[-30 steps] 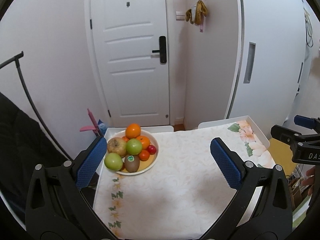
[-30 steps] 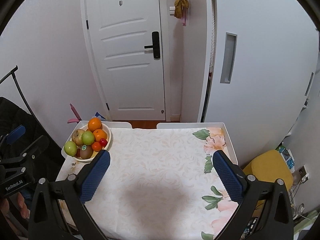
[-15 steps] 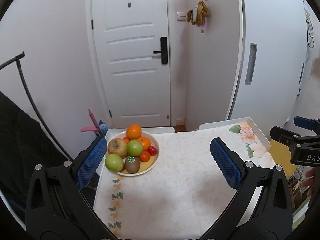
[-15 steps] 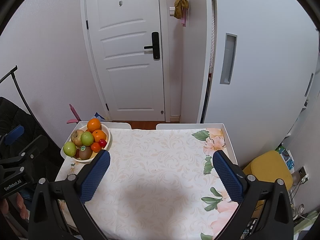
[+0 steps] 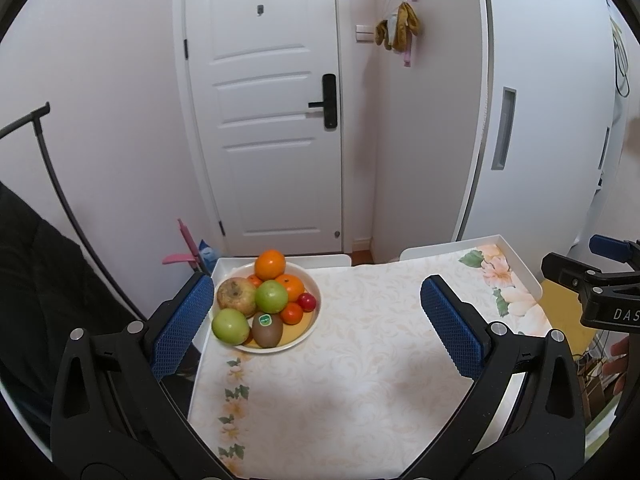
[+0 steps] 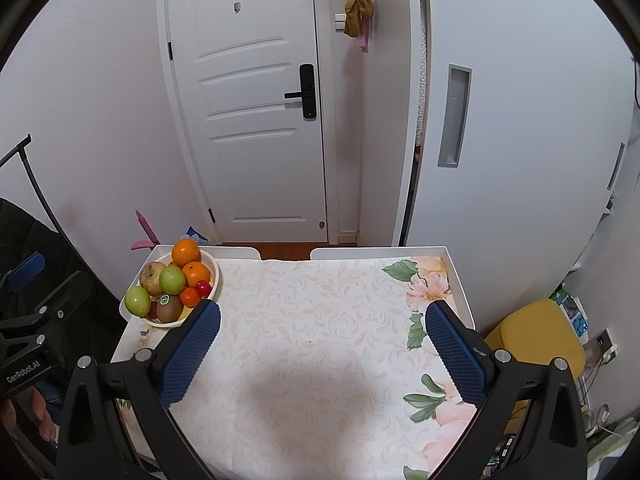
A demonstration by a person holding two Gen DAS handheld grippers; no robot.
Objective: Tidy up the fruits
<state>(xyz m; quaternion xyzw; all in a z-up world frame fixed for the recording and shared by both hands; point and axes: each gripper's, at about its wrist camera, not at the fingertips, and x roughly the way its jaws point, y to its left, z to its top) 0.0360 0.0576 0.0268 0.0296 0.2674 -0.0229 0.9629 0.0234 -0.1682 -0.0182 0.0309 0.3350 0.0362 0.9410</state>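
Left tool: released, blue knurled pads spread wide, empty, above the desk's near left part.
Right tool: released, same textured pads apart, empty, over the desk's middle.
Desk: rectangular, white raised rim, covered by a smooth floral-print cloth.
Bowl: round, shallow, cream, glossy, at the far left corner of the desk.
Fruits: heaped in the bowl; smooth green apples, a russet apple, oranges, a fuzzy stickered kiwi.
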